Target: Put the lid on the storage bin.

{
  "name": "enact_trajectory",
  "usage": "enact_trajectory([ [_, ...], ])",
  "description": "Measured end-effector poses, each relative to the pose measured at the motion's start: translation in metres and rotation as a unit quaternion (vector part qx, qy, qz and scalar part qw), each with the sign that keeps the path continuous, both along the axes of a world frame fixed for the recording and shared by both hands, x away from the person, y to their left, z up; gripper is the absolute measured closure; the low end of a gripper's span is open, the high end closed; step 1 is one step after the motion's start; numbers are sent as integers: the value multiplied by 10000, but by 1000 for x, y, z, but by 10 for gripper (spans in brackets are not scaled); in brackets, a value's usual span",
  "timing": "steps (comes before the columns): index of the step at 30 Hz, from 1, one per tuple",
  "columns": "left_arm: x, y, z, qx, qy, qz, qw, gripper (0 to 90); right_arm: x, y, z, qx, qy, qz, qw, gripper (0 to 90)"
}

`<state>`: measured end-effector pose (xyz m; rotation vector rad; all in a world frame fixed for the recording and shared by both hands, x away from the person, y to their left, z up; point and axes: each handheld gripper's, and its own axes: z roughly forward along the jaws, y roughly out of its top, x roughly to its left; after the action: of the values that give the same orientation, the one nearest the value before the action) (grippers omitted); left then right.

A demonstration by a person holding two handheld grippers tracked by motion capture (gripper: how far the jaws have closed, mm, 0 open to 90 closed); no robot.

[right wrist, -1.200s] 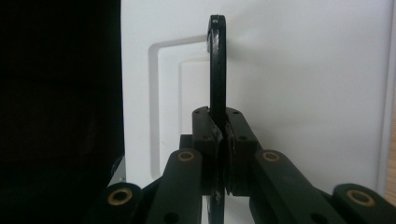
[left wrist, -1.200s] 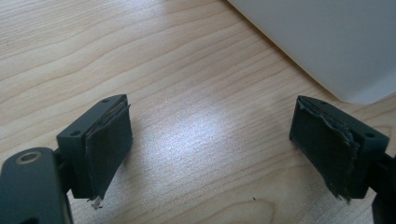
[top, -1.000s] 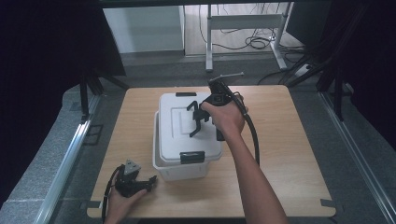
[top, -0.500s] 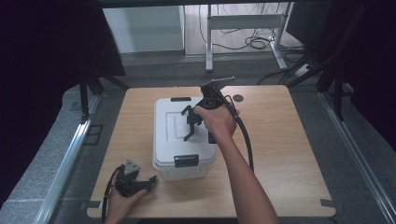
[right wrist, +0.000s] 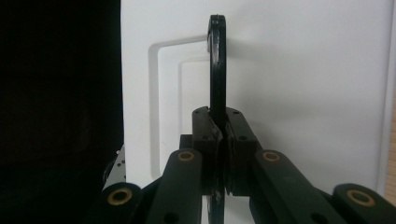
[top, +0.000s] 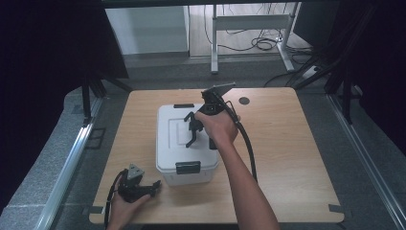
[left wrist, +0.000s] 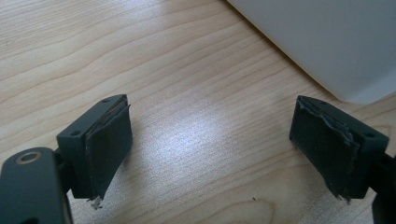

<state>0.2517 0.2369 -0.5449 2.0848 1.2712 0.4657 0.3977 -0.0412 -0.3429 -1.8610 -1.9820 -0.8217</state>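
Box [top: 184, 143] sits mid-surface, latch toward my near edge. I have right gripper [top: 192, 130] jaws clamped on its black handle [right wrist: 217, 60], raised upright for lifting; left gripper [top: 143, 188] rests wide open, empty, near-left corner.

Your right hand [top: 218, 127] reaches forward with the forearm extended, holding the black two-jaw right gripper [right wrist: 219, 135], whose jaws are clamped on the thin black carry handle [right wrist: 217, 65]. Your left hand [top: 125, 207] rests low, holding the black two-jaw left gripper [left wrist: 210, 149] with jaws spread wide.
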Motion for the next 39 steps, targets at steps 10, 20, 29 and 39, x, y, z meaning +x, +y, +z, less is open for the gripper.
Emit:
enact_trajectory([
  [10, 0, 0, 0, 1, 6, -11, 10000, 129, 5, 4, -12, -3, 90, -59, 9999, 848],
  [20, 0, 0, 0, 1, 6, -11, 10000, 129, 5, 3, -16, 28, 38, -77, 10000, 847],
  [29, 0, 0, 0, -6, 7, -14, 10000, 129, 4, 4, -16, -51, -6, -95, 9999, 848],
  [39, 0, -1, 0, -8, -2, -17, 10000, 129, 1, 9, -7, -87, -42, -58, 9999, 848],
])
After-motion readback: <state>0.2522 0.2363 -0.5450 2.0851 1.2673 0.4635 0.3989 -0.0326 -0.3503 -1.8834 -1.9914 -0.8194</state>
